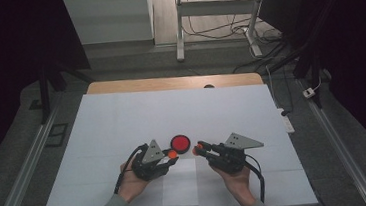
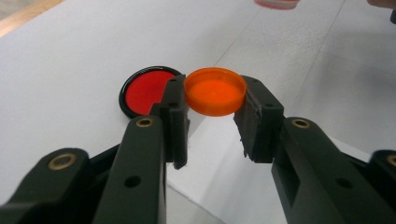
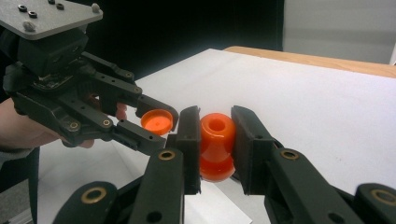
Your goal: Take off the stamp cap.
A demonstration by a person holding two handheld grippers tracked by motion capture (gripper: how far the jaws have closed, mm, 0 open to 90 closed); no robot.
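Between left tool jaws: orange cap, clamped at its rim, open side up, lifted off surface. Right tool grips small orange bottle by its body, open mouth facing cap, just apart. Both held above middle of surface, toward near edge. Red disc with black rim lies flat just beyond, between tools. White paper sheet below, near edge.
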